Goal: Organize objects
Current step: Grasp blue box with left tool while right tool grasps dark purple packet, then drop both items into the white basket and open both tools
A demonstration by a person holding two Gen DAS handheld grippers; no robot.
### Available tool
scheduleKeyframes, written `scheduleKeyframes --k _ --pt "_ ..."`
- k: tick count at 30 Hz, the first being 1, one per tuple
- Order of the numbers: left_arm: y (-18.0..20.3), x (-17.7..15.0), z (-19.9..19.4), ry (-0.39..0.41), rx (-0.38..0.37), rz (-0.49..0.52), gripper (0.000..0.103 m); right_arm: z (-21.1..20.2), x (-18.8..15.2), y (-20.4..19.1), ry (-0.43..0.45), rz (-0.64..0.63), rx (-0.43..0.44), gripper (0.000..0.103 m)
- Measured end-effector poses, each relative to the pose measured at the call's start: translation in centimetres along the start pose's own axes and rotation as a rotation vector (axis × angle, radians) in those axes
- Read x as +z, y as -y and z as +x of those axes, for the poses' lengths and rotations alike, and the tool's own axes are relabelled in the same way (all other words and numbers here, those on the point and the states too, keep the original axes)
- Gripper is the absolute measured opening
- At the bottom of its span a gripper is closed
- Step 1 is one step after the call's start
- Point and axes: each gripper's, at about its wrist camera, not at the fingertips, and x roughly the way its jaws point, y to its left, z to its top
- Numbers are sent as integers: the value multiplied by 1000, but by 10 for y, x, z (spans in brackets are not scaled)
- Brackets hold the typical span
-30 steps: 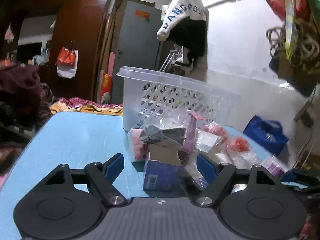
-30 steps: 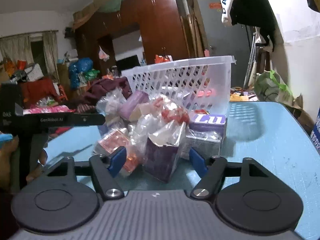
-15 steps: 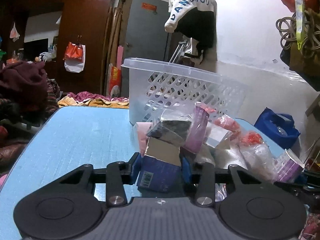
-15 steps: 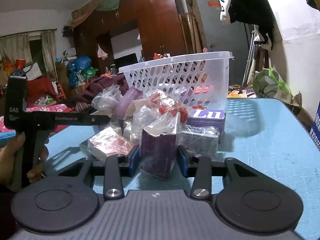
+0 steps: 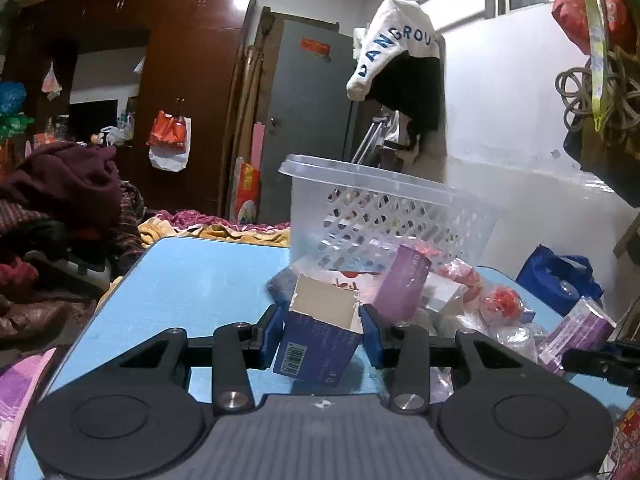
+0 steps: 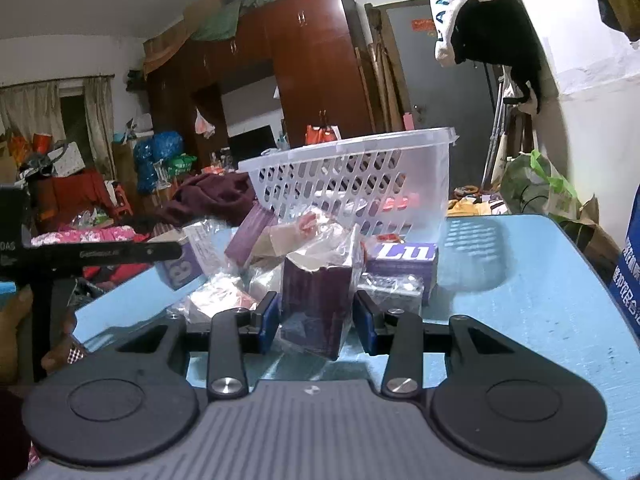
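My left gripper is shut on a blue carton with a torn open top and holds it just above the blue table. My right gripper is shut on a dark purple box in a clear plastic bag, lifted off the pile. A white perforated plastic basket stands behind the pile; it also shows in the right wrist view. The pile of wrapped packets lies in front of it.
A purple "Lu" box lies on the table beside the basket. The left gripper's body reaches in at the left of the right wrist view. A blue bag sits beyond the table's right edge. Clothes pile at left.
Both grippers have closed from open, the left on the blue carton, the right on the bagged purple box. Both items have risen a little off the pile.
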Motion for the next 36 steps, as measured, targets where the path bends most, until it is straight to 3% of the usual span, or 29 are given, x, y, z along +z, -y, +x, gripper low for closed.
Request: scheduleKeyframes --k 9,14,21,25,28,29,30,31,32,33,36 --pt "-21 5 -24 48 -73 -93 46 -11 11 -3 35 5 -3 44" --pt "-16 43 -20 97 -170 -127 46 -2 44 -3 78 -19 23 44" --pt "15 137 52 92 -259 -153 46 55 142 13 151 -79 30 44" --pt "28 162 106 21 -238 -170 46 103 170 21 71 -94 -21 43" --pt "31 160 135 -14 -213 -170 47 126 167 27 15 -114 -54 44" --pt "31 159 142 -22 -204 -165 48 133 165 27 6 -129 -73 49" --pt "31 158 151 -45 -184 -164 59 139 163 28 -13 -134 -84 69" --pt "30 157 157 -72 -157 -169 70 142 162 29 -28 -126 -104 82" --pt "27 155 158 -88 -144 -172 71 140 161 31 -14 -111 -130 99" --pt "24 151 155 -91 -147 -172 71 134 160 32 10 -92 -138 103" --pt "15 137 117 -24 -205 -142 72 104 150 35 -1 -20 -63 103"
